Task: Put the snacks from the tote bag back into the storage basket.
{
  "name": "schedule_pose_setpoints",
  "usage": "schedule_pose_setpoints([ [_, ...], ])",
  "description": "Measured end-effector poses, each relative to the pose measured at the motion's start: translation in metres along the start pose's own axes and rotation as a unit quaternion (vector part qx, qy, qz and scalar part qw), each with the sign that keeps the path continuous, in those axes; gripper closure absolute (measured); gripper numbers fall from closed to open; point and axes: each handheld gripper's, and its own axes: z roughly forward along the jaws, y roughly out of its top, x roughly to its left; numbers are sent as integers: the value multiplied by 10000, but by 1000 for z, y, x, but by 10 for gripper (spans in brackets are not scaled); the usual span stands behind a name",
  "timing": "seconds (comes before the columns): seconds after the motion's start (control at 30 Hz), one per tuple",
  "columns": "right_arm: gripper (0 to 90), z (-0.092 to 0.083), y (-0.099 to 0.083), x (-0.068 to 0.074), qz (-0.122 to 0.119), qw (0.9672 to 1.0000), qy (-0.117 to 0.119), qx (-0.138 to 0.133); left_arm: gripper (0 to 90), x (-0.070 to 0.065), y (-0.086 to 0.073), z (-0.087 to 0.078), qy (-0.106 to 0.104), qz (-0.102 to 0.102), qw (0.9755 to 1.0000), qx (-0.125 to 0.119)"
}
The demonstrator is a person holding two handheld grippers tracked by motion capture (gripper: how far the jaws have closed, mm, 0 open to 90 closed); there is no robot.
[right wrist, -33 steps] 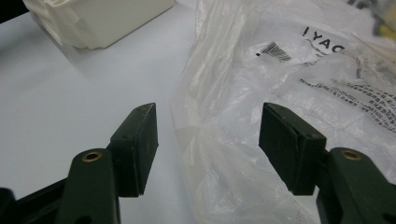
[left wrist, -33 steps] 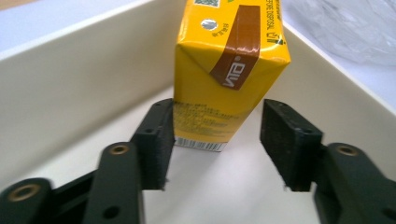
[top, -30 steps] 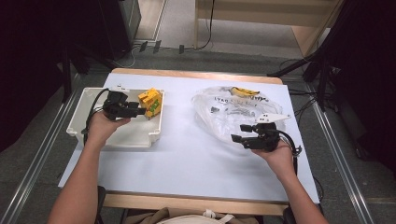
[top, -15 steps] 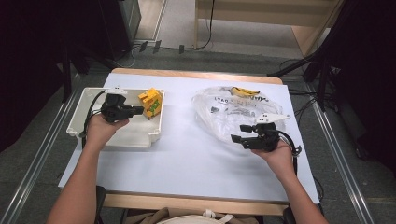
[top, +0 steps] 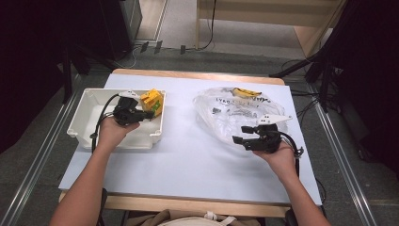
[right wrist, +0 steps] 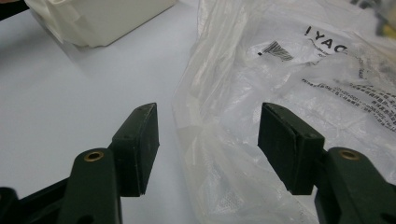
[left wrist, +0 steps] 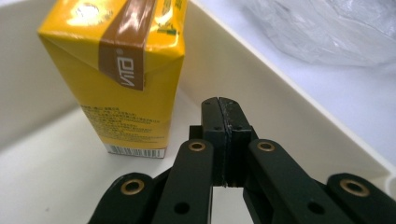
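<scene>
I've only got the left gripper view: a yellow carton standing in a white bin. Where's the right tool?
Observer: The right tool is at the near edge of the clear plastic bag, which lies to the right of the white bin.
Operator: Has it gripped the bag?
Observer: No. In the right gripper view its jaws stand open, with a fold of the bag's edge between them, not pinched.
Operator: Anything inside the bag?
Observer: A yellow item shows through at its far end. What it is I cannot tell.
</scene>
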Motion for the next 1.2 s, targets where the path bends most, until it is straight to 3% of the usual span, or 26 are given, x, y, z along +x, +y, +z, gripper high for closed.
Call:
schedule_pose_setpoints([
  [0.1,396,0,0,0,8,10000,11,11,900,3,-2,5,-45,-61,10000,55],
  [0.4,396,1,-1,1,-13,10000,20,32,900,8,-6,16,73,-83,9998,190],
  [1.2,396,2,-2,2,0,10000,24,56,900,18,-9,15,191,-250,9994,154],
])
